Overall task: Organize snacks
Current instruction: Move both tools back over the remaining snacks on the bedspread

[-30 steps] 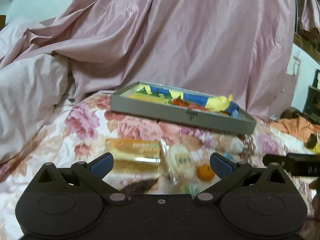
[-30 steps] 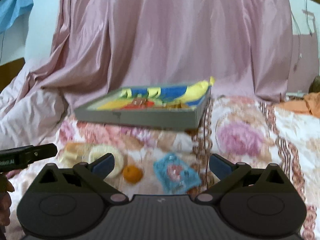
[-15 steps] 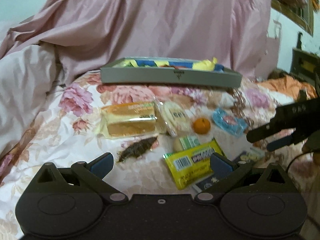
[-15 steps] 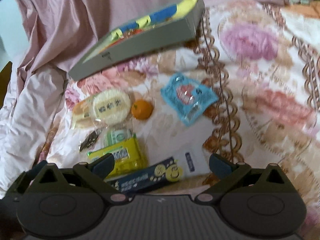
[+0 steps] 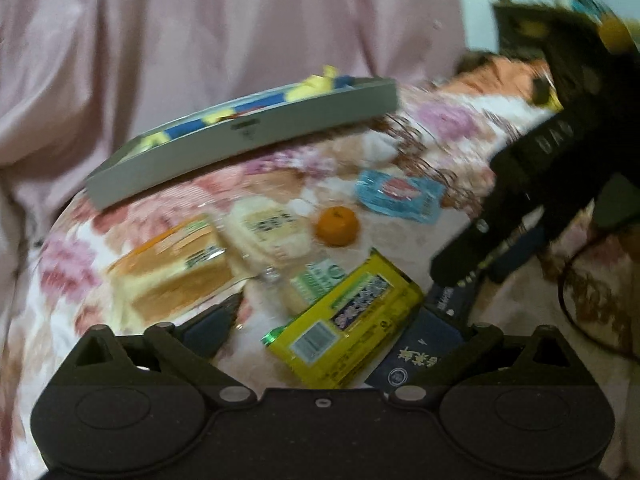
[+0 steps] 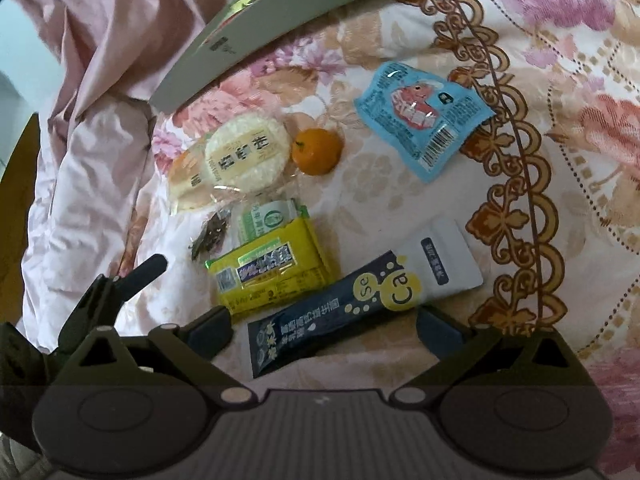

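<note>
Snacks lie on a flowered bedspread in front of a grey tray (image 5: 248,136) (image 6: 280,24) that holds several bright packets. My left gripper (image 5: 340,332) hovers over a yellow pack (image 5: 344,320), its jaws wide and closing, not pressing on it. My right gripper (image 6: 324,332) is open, with a dark blue sachet (image 6: 360,300) lying between its pads, untouched. Further off are an orange (image 6: 316,151), a light blue packet (image 6: 420,116), a round rice cracker (image 6: 244,156), a small green pack (image 6: 268,220) and a wrapped cake (image 5: 176,276).
Pink sheets are draped behind the tray and bunched at the left. A dark dried snack (image 6: 210,234) lies left of the yellow pack. The two grippers are close together over the snacks. Orange cloth (image 5: 500,76) and dark furniture stand at the far right.
Both grippers have tipped downward, rolled and come closer to the snacks. The yellow pack now sits between the left fingers and the dark blue sachet between the right ones.
</note>
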A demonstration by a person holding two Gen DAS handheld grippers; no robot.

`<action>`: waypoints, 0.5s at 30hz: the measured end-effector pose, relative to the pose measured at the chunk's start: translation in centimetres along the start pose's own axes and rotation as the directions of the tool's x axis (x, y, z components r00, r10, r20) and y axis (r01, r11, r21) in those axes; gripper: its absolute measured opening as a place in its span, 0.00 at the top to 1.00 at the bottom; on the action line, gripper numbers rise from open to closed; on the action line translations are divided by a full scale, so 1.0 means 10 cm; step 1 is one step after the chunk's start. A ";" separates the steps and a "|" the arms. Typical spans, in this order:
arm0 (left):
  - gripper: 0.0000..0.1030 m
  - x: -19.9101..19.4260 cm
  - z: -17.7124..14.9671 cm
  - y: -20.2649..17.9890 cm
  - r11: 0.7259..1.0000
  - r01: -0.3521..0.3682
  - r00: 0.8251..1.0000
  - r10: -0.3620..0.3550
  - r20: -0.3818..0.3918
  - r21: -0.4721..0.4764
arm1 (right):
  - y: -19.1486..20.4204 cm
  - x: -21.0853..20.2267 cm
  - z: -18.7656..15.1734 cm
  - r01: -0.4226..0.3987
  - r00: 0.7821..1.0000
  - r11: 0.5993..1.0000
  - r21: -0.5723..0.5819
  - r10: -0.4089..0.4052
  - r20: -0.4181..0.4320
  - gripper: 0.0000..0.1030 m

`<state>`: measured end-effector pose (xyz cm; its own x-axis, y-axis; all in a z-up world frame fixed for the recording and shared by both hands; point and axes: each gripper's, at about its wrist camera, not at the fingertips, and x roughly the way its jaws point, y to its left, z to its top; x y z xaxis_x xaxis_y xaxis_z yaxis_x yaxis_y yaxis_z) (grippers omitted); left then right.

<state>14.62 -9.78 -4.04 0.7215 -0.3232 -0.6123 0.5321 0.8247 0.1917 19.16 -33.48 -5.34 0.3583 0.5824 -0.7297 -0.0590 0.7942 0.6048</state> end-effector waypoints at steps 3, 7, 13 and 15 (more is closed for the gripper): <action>0.11 0.08 0.01 -0.05 0.997 0.018 1.000 -0.016 -0.021 0.079 | -0.05 -0.01 0.01 -0.007 1.000 1.000 0.021 0.007 0.014 0.04; 0.15 0.13 0.00 -0.09 0.988 0.054 0.998 -0.048 -0.048 0.142 | -0.06 0.00 0.03 0.003 0.999 1.000 0.018 -0.004 0.034 0.08; 0.27 0.17 -0.05 -0.01 0.992 0.091 0.993 -0.084 -0.082 0.085 | -0.01 0.06 0.06 0.019 0.996 1.000 -0.016 -0.018 0.088 0.18; 0.31 0.18 -0.06 0.02 0.994 0.096 0.992 -0.091 -0.090 0.052 | 0.02 0.09 0.08 0.027 0.994 0.999 -0.037 -0.022 0.109 0.21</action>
<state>15.71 -9.95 -5.54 0.6273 -0.3540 -0.6936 0.6211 0.7647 0.1714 20.24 -32.90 -5.61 0.4591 0.5420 -0.7039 -0.0839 0.8152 0.5730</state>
